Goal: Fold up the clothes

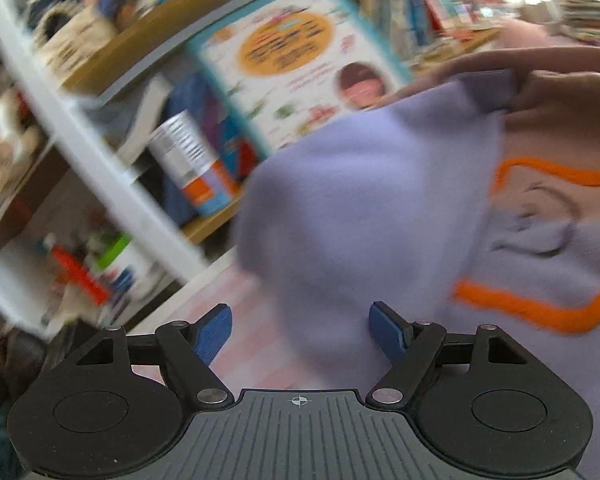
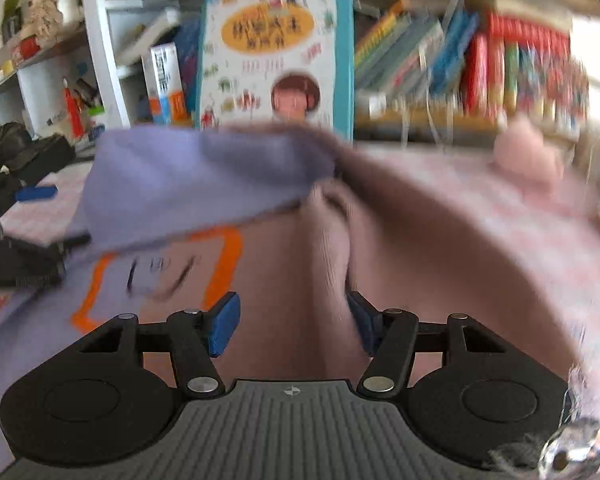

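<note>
Both jaws standing open, the left gripper [image 1: 300, 334] and right gripper [image 2: 290, 326] are releasing the sweater [image 1: 380, 184] mid-fold; regrasping its edge appears next.

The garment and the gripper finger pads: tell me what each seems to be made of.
The garment looks like soft matte knit, perhaps fleece or jersey, in lilac and dusty pink: it drapes in rounded folds without shine. Its orange outline looks raised and fuzzy, possibly stitched yarn. The finger pads look like blue rubber or textured plastic, matte, on black hard-plastic linkages; blur leaves this uncertain.
</note>
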### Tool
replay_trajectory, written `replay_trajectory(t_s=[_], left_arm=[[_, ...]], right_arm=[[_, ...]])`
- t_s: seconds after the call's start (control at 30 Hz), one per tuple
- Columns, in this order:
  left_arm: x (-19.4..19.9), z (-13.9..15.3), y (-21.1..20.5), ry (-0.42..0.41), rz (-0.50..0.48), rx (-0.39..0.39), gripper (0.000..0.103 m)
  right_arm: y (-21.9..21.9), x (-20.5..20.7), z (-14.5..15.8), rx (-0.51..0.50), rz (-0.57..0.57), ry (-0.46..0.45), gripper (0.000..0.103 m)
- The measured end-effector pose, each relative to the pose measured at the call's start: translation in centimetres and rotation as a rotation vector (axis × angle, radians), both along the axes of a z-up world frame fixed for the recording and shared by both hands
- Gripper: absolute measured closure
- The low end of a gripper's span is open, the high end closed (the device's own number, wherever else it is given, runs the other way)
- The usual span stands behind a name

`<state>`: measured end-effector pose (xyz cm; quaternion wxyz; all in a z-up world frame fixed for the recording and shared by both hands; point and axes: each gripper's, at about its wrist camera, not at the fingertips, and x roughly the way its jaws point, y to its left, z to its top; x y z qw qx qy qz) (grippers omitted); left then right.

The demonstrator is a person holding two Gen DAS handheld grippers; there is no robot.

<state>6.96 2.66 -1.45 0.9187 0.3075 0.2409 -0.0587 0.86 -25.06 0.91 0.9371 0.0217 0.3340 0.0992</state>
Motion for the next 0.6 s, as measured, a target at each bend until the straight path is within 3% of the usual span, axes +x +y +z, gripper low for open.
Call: replay_trajectory(t_s=[0.17,0.27,0.37,0.47,0.53,0.6], left_arm=[[-0.1,1.8,2.9,-0.046,0.084,-0.051,0.025],[-1.7,3.5,2.1,-0.070,-0.013,-0.149,0.025],[-2.5,4.0,-0.6,-0.080,-0.132,-0.150,0.025],[-2.7,3.7,-3.8,-0.074,-0.237,-0.121,0.025],[-2.6,3.1,-6.0,-0.060,-0.295,-0.089,0.025],[-2.3,2.6,-7.8,-0.060,-0.341,-0.048,0.025]], right_arm=[[-0.7,-2.9,-0.7,-0.033,-0.047,0.021,0.047],[-1.6,-4.4,-0.3,-0.042,-0.100,0.004,0.048],[-1.9,-5.4,-0.3,-0.120,-0.153,-0.011,0.066],[-2.5,-6.0,-0.6,-0.088,-0.139,-0.001,0.077],[-2.5,-6.2,-0.6,-0.058,-0.112,0.003,0.093],[-1.9,-6.5,-0.5,-0.073,-0.076,0.003,0.094]])
